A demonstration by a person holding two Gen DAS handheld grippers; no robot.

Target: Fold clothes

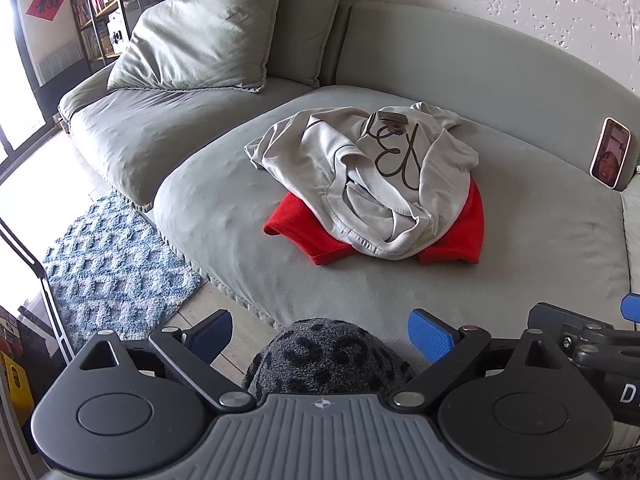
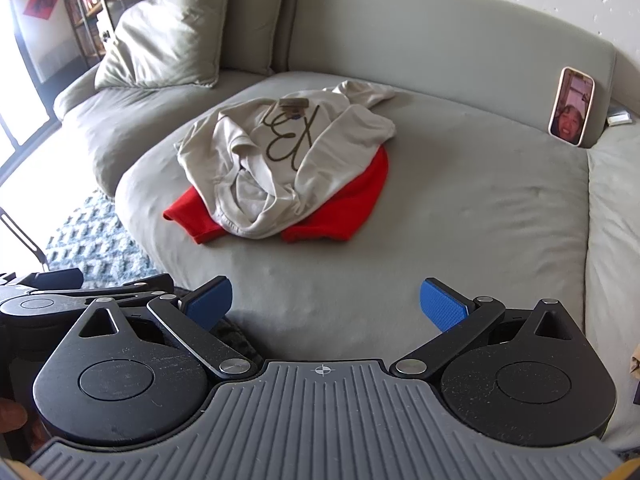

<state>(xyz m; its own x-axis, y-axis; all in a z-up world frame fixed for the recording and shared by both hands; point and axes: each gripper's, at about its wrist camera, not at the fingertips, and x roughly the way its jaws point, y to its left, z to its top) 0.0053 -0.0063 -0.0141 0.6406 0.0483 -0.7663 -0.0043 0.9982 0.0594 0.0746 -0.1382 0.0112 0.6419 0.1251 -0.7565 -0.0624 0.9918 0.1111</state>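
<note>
Nearest the cameras, the left gripper (image 1: 322,334) and the right gripper (image 2: 326,304) both stood with their blue pads spread wide and nothing between them, held side by side above the front edge of the sofa seat (image 2: 460,220), well short of the clothes. That stance looked like a readiness pose: spread jaws suit a first pinch on loose fabric. Under the left gripper a dark spotted fleece (image 1: 328,356) showed, probably the person's own clothing, though that could not be told for sure. Farther in, near the middle of the seat, the cream sweatshirt (image 2: 280,152) lay crumpled, its brown script print facing up, one sleeve bunched toward the front. It sat on top of the red garment (image 2: 340,216), whose edges stuck out on both sides and toward the grippers. Being uppermost, the sweatshirt would likely need lifting and spreading flat first. Beyond the pile, to its right, a phone (image 2: 572,106) leaned upright against the sofa's backrest, its screen facing the room.
</note>
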